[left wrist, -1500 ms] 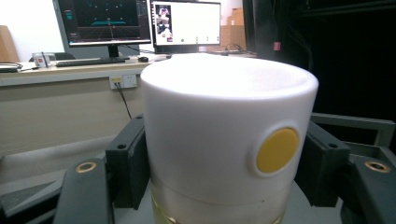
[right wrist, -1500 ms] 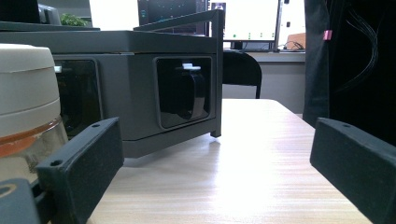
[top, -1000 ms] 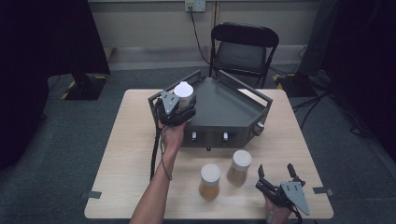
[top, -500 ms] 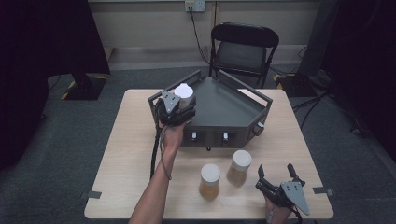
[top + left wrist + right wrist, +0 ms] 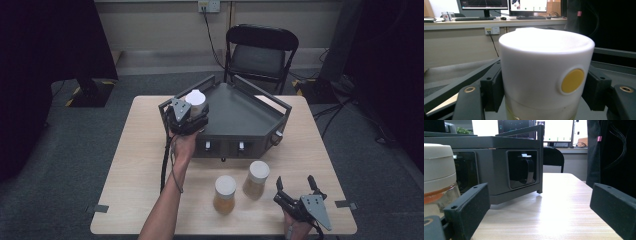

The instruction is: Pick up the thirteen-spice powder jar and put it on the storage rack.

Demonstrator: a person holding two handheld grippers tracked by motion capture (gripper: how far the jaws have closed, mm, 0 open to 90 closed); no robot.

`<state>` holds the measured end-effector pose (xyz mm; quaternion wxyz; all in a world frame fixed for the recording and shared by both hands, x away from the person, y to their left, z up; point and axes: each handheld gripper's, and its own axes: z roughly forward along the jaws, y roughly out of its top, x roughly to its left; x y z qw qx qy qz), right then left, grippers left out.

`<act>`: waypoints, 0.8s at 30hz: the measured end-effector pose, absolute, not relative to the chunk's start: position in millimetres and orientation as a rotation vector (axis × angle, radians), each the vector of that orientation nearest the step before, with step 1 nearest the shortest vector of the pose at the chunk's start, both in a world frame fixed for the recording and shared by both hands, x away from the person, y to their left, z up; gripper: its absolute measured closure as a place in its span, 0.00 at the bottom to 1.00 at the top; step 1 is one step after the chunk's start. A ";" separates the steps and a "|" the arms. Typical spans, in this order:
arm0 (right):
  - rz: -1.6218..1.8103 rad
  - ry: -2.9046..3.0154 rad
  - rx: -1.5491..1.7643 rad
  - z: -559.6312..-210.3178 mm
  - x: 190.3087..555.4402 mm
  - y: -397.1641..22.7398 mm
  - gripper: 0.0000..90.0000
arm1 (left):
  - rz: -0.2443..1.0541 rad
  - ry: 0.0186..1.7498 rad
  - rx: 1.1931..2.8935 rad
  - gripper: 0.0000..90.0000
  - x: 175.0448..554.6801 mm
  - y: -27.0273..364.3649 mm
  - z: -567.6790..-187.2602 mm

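The left hand-held gripper (image 5: 191, 111) clamps a white-lidded jar (image 5: 546, 72) by its lid over the grey tray's (image 5: 245, 112) corner — glass below, likely weighty, slippery, breakable. The right hand-held gripper (image 5: 296, 186) rests unclenched on the worktop (image 5: 135, 165).

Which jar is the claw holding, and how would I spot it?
Find the grey tray on the table. At its left corner the left claw grips a white-lidded jar. Unlike the two jars standing in front, it is lifted up.
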<state>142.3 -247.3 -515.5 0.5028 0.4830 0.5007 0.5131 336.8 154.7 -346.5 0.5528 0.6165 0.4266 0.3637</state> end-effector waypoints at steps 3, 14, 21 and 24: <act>1.239 1.209 1.167 -515.5 142.3 -247.3 0.01 | 0.858 1.010 1.456 0.34 337.2 154.9 -346.6; 1.239 1.209 1.167 -515.4 142.3 -247.2 0.01 | 0.848 1.014 1.454 0.32 339.1 155.9 -347.5; 1.239 1.210 1.167 -515.4 142.3 -247.3 0.01 | 0.871 1.007 1.429 0.21 336.3 154.3 -350.8; 1.239 1.210 1.166 -515.4 142.4 -247.4 0.01 | 0.869 1.012 1.421 0.14 335.4 154.7 -349.7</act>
